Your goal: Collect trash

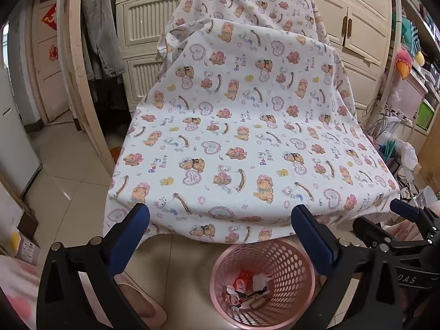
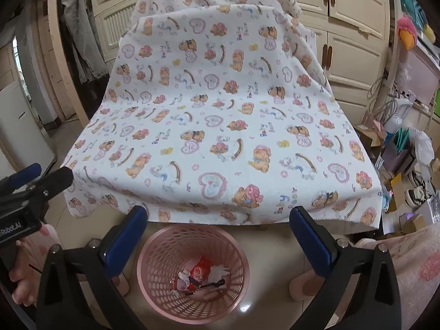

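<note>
A pink perforated waste basket [image 1: 299, 280] stands on the floor in front of the table; it also shows in the right wrist view [image 2: 154, 280]. Trash [image 1: 247, 288] lies at its bottom: a red wrapper, white scraps and a small dark piece, also seen in the right wrist view [image 2: 200, 277]. My left gripper [image 1: 220, 220] is open and empty, above the basket at the table's front edge. My right gripper [image 2: 220, 220] is open and empty, above the basket. The table [image 1: 233, 137] is covered by a white bear-print cloth [image 2: 220, 126] with nothing on it.
Cream cabinet doors [image 1: 143, 24] stand behind the table. Clutter of boxes, bags and cables [image 2: 398, 143] fills the floor at the right. Shoes [image 2: 418, 189] lie there. Clothes [image 1: 101, 33] hang at the left by a wooden frame. The right gripper shows in the left wrist view [image 1: 412, 220].
</note>
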`<state>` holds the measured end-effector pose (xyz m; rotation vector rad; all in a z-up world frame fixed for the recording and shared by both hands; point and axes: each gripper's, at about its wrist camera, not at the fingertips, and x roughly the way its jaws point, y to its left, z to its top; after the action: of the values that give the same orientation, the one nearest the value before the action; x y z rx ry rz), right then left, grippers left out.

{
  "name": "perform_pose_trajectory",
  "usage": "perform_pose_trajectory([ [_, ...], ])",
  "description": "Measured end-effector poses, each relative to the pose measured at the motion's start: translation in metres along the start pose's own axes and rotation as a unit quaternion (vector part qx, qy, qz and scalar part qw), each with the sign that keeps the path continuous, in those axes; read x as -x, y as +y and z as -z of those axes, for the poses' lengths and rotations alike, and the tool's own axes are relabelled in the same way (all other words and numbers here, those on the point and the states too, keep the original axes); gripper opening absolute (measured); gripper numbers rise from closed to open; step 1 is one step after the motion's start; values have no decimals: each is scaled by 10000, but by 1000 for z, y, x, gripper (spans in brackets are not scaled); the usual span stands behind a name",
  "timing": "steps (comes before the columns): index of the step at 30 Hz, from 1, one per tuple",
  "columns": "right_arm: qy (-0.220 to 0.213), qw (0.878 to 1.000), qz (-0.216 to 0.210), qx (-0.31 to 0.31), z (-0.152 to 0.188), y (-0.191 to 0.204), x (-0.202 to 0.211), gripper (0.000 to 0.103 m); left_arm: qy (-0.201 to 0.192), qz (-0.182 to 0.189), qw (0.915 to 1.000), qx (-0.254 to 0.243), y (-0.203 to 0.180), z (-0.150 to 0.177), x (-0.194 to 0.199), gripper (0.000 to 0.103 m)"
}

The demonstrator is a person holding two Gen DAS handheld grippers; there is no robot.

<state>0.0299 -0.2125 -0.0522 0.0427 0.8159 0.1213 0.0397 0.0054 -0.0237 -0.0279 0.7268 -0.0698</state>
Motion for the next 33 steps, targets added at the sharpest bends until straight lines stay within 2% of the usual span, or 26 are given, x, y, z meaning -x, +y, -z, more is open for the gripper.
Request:
perform_pose_trajectory([
  [9,89,9998,78,-180,-1,-6,-4,103,40,-45,10000,-2,-1,1,-3,102],
  [33,211,9994,239,-120,2,-4,-10,103,115,-28,9999,68,2,2,-4,102],
])
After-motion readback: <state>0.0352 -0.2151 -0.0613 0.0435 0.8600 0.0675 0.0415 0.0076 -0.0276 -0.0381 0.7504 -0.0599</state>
